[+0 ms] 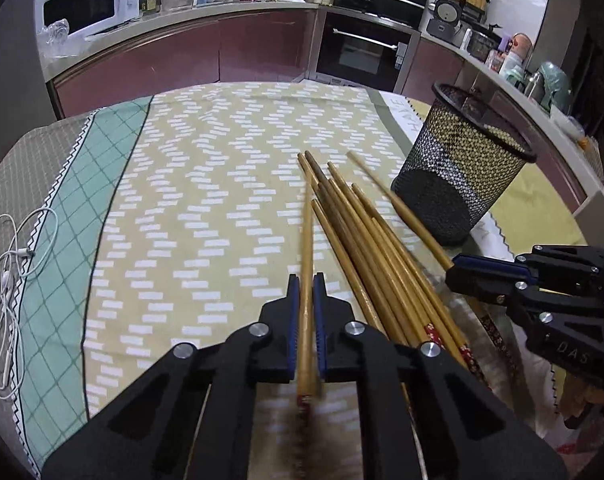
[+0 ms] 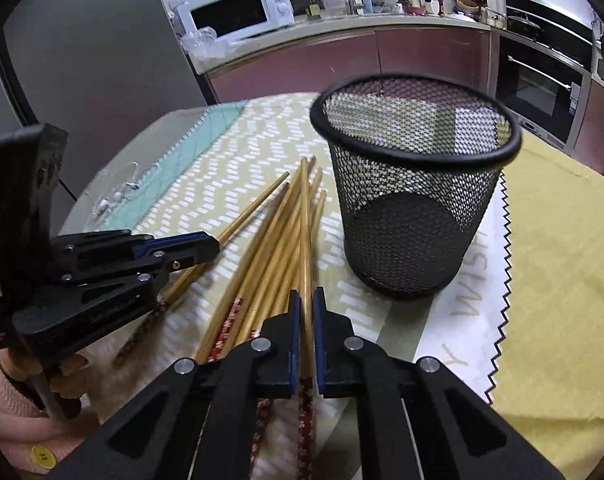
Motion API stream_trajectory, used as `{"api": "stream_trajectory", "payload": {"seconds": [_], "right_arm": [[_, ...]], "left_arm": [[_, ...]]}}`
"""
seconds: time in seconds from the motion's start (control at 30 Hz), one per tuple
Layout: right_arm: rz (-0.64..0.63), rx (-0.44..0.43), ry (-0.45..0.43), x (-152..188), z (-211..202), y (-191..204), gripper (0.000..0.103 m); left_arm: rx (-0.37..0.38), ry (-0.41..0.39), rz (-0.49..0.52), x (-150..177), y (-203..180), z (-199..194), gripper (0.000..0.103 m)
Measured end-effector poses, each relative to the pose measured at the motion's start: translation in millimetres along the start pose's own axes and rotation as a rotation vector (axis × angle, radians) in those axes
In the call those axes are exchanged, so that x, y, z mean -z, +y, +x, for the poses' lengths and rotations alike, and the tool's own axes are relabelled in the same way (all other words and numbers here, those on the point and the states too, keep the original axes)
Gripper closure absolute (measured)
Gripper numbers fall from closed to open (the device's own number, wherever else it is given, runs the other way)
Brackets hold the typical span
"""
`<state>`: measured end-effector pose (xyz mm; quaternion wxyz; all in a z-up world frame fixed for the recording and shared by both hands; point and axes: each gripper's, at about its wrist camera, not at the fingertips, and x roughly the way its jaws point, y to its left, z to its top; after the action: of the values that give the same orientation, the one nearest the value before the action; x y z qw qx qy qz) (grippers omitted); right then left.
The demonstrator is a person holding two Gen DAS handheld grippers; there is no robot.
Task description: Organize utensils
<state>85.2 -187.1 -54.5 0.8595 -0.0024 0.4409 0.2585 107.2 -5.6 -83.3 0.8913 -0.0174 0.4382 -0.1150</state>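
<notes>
Several bamboo chopsticks (image 1: 366, 248) lie in a loose bundle on the patterned tablecloth (image 1: 206, 184), their red-patterned ends toward me. My left gripper (image 1: 306, 284) is shut on one chopstick (image 1: 308, 232) at the bundle's left side. My right gripper (image 2: 306, 294) is shut on another chopstick (image 2: 304, 216), which points toward the far side. A black mesh cup (image 2: 414, 208) stands upright just right of the bundle, also seen as the mesh cup (image 1: 462, 168). Each view shows the other gripper from the side: right gripper (image 1: 456, 268), left gripper (image 2: 216, 246).
White earphones (image 1: 6, 272) lie at the table's left edge. A yellow cloth (image 2: 562, 280) and a white zigzag-edged cloth (image 2: 462, 312) cover the right side. A hand in a pink sleeve (image 2: 6, 400) holds the left gripper. Kitchen counter, microwave (image 1: 90, 4) and oven (image 1: 362, 52) stand beyond.
</notes>
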Motion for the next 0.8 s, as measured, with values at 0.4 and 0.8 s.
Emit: {"api": "stream_trajectory", "payload": {"seconds": [0.4,0.8], "right_arm": [[-0.011,-0.136,-0.170,-8,-63,0,0.097],[-0.029,-0.101,-0.360,-35,-116,-13,0.097]], "left_arm": [[0.110,-0.130,0.000,-14,-2,-63,0.096],[0.264,-0.335,0.022,-60,-24,-139,0.097]]}}
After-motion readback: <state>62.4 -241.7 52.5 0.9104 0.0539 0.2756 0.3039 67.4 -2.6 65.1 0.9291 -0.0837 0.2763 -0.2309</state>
